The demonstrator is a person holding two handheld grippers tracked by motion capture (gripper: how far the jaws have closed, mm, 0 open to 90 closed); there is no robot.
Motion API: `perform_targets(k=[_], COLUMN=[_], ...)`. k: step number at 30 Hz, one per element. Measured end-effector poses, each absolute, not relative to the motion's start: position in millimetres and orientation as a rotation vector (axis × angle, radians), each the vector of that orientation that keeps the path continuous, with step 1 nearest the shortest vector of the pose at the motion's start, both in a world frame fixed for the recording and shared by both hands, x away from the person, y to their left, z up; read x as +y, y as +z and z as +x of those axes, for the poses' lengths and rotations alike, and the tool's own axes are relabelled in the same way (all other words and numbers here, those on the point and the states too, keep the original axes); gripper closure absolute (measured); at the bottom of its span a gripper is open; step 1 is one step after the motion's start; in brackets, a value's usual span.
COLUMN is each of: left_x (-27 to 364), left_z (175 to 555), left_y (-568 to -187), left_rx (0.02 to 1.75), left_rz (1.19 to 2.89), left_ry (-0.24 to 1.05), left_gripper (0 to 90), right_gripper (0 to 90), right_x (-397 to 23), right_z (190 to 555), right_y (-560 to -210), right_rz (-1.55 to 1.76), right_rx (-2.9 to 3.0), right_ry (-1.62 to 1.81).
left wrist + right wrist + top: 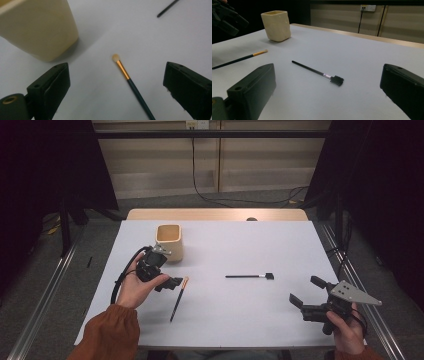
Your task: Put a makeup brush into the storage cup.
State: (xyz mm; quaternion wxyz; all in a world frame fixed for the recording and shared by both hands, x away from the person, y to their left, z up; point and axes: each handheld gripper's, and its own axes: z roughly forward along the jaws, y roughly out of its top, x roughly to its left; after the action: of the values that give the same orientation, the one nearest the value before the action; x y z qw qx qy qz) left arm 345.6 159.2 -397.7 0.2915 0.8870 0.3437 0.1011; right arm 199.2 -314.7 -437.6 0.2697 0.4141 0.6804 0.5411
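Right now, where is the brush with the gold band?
In the high view, the brush lies flat on the left half of the table, just right of the left hand-held gripper and in front of the cream cup.

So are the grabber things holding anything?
No. The left gripper and right gripper are both open and hold nothing; both brushes lie on the table.

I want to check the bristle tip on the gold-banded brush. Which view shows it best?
The left gripper view: the gold-banded brush lies close between the open jaws, its pale tip sharp. The high view shows it small beside the left gripper; the right gripper view shows it far off.
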Motion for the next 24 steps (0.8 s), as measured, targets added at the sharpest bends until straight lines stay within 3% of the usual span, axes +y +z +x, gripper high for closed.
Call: perform_targets(k=[9, 17, 24], left_x=[152, 146, 142], left_z=[353, 369, 375], left_y=[-409, -426, -429], left_rx=[0.952, 1.043, 1.060], left_rz=[2.465, 2.546, 2.569], left_ry=[0.186, 0.022, -0.002], left_gripper=[8.1, 6.4, 6.0], right_gripper=[0.0, 0.0, 0.0], right_x=[-315, -314, -314], right_z=[199, 199, 200], right_y=[-438, -438, -438], right_rz=[1.118, 1.118, 1.114], right_rx=[1.834, 1.842, 1.846], right_ry=[1.457, 1.463, 1.459])
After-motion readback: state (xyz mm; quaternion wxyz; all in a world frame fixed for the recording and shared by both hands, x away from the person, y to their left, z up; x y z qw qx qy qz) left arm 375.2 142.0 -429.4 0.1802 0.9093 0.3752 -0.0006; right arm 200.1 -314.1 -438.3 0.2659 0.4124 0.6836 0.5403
